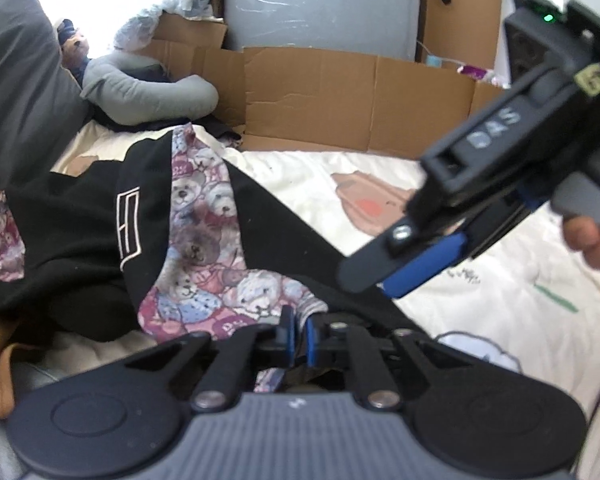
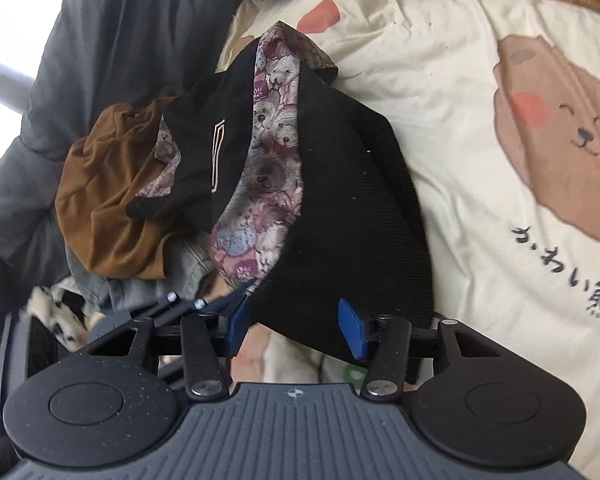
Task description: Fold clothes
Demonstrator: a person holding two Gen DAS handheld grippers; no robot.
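The cream bedsheet printed with brown bears [image 2: 480, 128] fills the scene. On it lies the black garment with teddy-bear-print lining [image 2: 340, 208], its long axis running from the right gripper [image 2: 296, 330] toward eleven o'clock. That gripper is nearer the black hem, which sits between its half-spread jaws; whether the pads press yet I cannot tell. The left gripper [image 1: 298, 334] is clamped on the lining's edge. A crumpled brown cloth [image 2: 112, 200] crowds the garment at nine o'clock.
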